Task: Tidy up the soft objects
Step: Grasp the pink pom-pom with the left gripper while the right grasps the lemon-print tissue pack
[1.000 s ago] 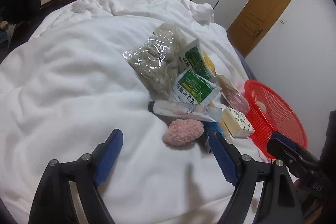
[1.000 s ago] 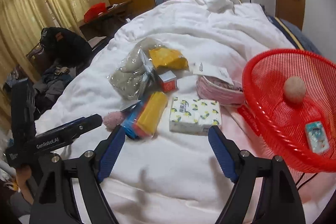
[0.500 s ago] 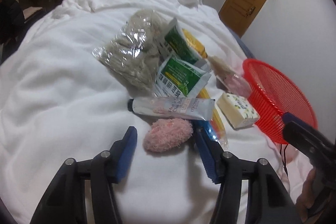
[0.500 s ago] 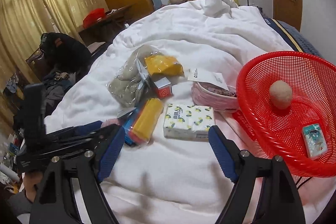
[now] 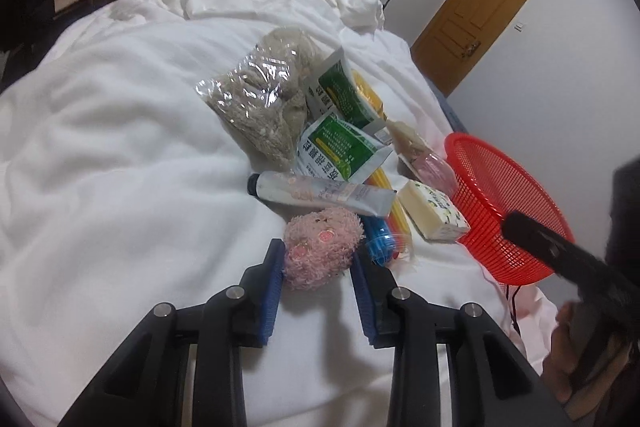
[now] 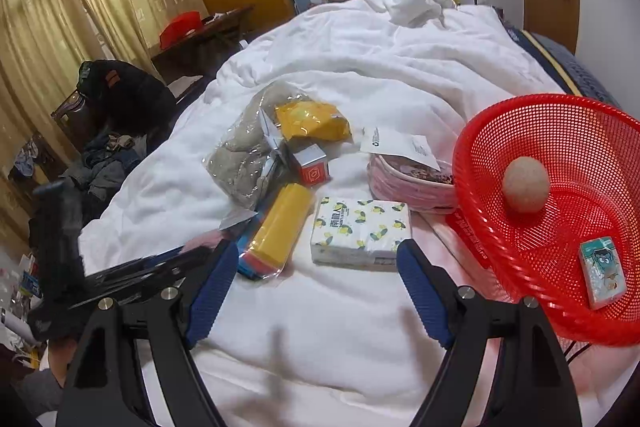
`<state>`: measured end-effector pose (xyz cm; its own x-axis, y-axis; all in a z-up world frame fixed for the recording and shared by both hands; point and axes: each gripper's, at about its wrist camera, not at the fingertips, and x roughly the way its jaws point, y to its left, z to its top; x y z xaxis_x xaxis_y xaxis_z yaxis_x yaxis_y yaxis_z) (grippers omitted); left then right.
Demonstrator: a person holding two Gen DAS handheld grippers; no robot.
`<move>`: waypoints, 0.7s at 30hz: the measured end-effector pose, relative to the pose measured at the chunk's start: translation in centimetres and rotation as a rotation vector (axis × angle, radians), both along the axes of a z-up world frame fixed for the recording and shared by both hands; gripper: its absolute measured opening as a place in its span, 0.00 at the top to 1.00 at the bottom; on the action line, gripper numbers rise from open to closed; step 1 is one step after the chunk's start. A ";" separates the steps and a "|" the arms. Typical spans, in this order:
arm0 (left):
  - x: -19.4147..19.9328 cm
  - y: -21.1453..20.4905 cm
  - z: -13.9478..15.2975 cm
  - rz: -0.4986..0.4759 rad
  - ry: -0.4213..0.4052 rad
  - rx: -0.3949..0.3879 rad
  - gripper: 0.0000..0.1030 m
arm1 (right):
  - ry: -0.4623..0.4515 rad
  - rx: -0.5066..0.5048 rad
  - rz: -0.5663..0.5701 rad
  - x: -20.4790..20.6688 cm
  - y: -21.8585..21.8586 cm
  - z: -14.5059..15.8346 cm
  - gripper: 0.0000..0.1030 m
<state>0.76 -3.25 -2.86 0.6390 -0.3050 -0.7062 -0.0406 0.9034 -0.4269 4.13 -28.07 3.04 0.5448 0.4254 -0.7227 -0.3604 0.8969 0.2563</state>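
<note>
A white duvet [image 5: 120, 155] covers a bed, with a cluster of small household items lying on it.

In the left wrist view, the left gripper [image 5: 318, 259] points down at the bed. Its jaws have just been closing and now stand narrow around a fluffy pink plush toy [image 5: 320, 247]; both blue pads [image 5: 274, 279] touch its sides, so it is gripped. The toy lies on the duvet just past six o'clock from the centre of this view.

Just beyond the toy, at twelve o'clock from it, lies a white tube [image 5: 320, 191] on its side. At two o'clock from the toy is a bundle of blue and yellow plastic [image 5: 386, 227], and further right a tissue pack [image 5: 434, 211] printed with lemons. Beyond the tube lie two green sachets [image 5: 340, 147] and a clear bag of grey-beige cloth [image 5: 260, 107]. A red mesh basket [image 5: 508, 211] sits at three o'clock, at the bed's edge.

In the right wrist view, the right gripper [image 6: 316, 271] hangs above the duvet with its jaws wide apart and nothing between them. The tissue pack [image 6: 360, 233] lies just beyond its fingertips. The red basket [image 6: 560, 131] at three o'clock holds a beige ball [image 6: 525, 183] and a small teal packet [image 6: 603, 271]. A pink pouch [image 6: 408, 183] lies against the basket's left side.
</note>
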 end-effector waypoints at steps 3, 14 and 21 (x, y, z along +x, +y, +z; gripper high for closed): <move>-0.2 0.2 0.2 0.011 -0.015 0.001 0.67 | 0.011 -0.026 -0.009 1.2 0.1 -0.1 0.22; -0.4 0.3 0.5 0.013 -0.040 0.002 0.68 | 0.110 -0.125 -0.058 5.4 0.9 -3.0 0.21; -0.2 0.3 0.2 0.013 -0.030 -0.002 0.68 | 0.150 -0.128 -0.044 5.9 1.2 -4.1 0.21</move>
